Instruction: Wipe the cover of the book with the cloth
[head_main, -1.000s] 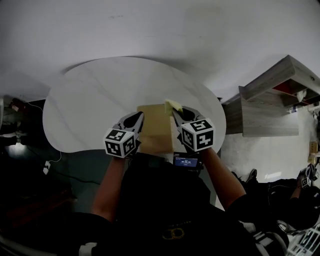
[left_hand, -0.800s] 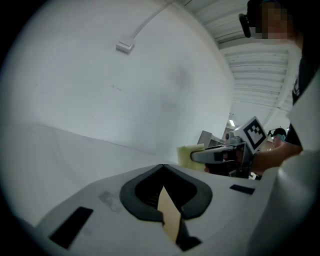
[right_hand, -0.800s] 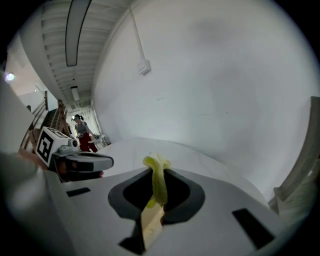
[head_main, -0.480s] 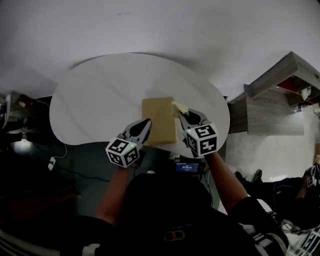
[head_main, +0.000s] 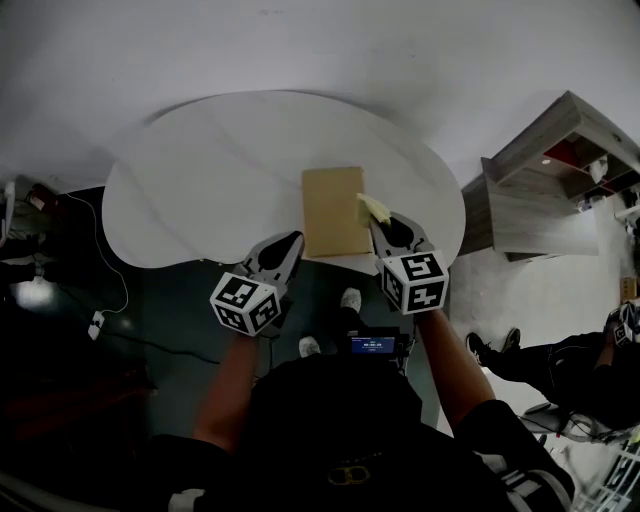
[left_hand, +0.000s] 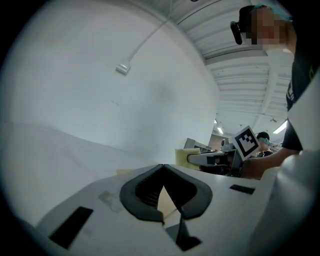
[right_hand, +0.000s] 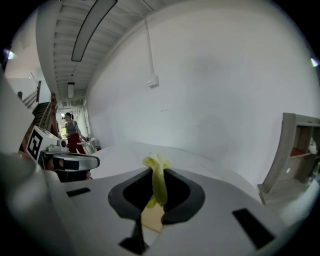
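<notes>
The book (head_main: 335, 210) lies flat on the white rounded desk (head_main: 200, 180), tan cover up. It sits close to the desk's near edge, right of centre.

Right tongs (head_main: 380, 220): pressed together on the cloth (head_main: 372, 207). In the right gripper view the yellow-green cloth stands as a folded strip pinched between the two dark pads, with its top poking out above the tips. A patch of the tan cover shows below the pads. In the head view the cloth is at the right edge of the book, about halfway along that edge. Whether the cloth touches the cover cannot be told.

Left tongs (head_main: 294, 238): pressed together, nothing between them. In the left gripper view the two dark pads meet at the tips, and only the tan cover shows through the opening behind them. In the head view the tips are just beside the near left corner of the book, at the desk's near edge. They point toward the book, and contact with it cannot be made out.

The two tongs flank the book, left and right, with the marker cubes toward the person.

A wooden shelf unit (head_main: 550, 190) stands on the floor (head_main: 520, 290) to the right of the desk. A cable (head_main: 112, 290) runs across the dark floor at the left.
</notes>
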